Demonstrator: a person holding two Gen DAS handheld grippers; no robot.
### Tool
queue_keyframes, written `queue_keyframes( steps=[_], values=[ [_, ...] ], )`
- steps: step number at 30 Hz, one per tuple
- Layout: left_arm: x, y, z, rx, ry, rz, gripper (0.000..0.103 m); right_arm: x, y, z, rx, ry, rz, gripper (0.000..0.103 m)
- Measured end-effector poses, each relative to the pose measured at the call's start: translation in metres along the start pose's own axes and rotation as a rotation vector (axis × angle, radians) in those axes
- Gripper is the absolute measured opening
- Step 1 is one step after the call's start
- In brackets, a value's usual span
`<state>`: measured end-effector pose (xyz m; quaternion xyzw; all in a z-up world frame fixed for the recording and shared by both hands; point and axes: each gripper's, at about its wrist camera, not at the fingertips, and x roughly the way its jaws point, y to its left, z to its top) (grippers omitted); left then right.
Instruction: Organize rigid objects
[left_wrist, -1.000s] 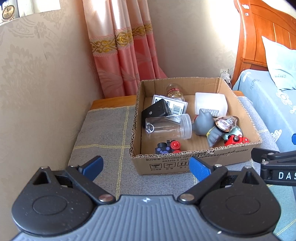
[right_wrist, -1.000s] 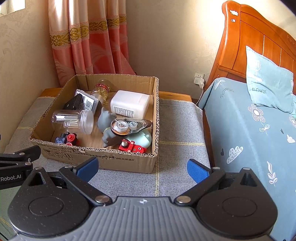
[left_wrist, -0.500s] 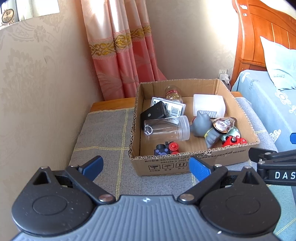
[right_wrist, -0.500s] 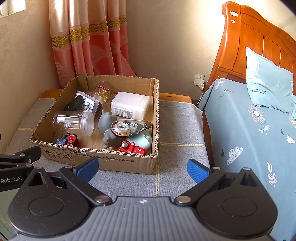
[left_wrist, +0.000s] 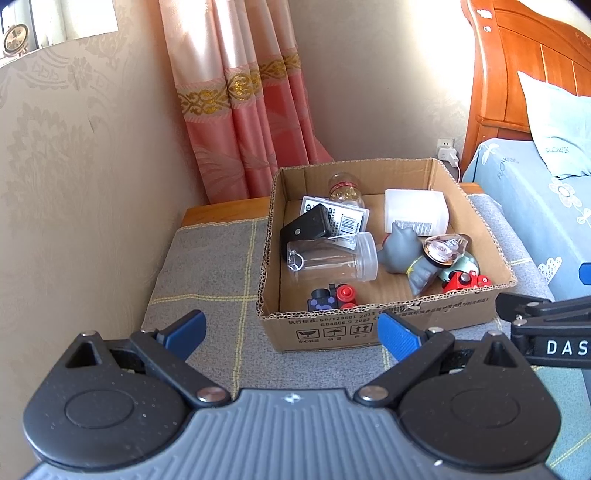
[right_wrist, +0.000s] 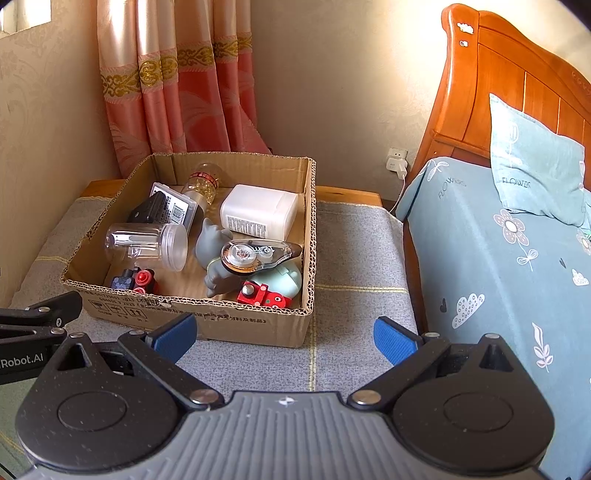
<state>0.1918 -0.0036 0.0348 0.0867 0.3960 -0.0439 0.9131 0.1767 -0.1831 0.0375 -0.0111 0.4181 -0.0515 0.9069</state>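
Nearest the cameras, both grippers hang side by side in front of the box with nothing between their blue pads. The left gripper (left_wrist: 290, 334) has its jaws spread wide over the grey checked cloth (left_wrist: 218, 273), and the right gripper (right_wrist: 284, 338) is just as wide apart, holding nothing either.

Just past the fingertips sits the shallow brown cardboard box (right_wrist: 236, 325) on that cloth, and all the hard stuff is inside it. Along the near wall there's a small dark blue and red toy block vehicle (right_wrist: 135, 280) at the left corner and a red toy car (right_wrist: 260, 294) towards the right. Right behind the red car is a pale mint rounded toy (right_wrist: 290, 277), with a grey rubbery cat figure (right_wrist: 214, 254) lying next to it. A clear teardrop-shaped correction tape dispenser (right_wrist: 255, 254) rests on top of those two.

Left-middle, a clear plastic jar with a screw lid (right_wrist: 147, 245) lies on its side. Behind it a black rectangular box (left_wrist: 306, 227) leans on a flat clear case with a barcode label (left_wrist: 343, 218). Further back, a white squarish plastic bottle (right_wrist: 258, 210) lies flat on the right, and a small clear bottle with golden contents (right_wrist: 201, 182) lies towards the back wall.

Beyond the box: pink curtain with gold trim (left_wrist: 236, 110), a white wall plug (right_wrist: 397, 164), and on the right the orange wooden headboard (right_wrist: 498, 74) and a bed with blue floral sheet (right_wrist: 498, 258).
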Motion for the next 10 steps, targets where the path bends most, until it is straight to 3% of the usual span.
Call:
queue_keyframes(
  steps=[10],
  values=[
    [-0.0046,-0.001,-0.0002,0.0,-0.005,0.002,0.099,-0.0043,-0.0012,-0.0007,-0.001,-0.007,0.005,0.103]
  ],
)
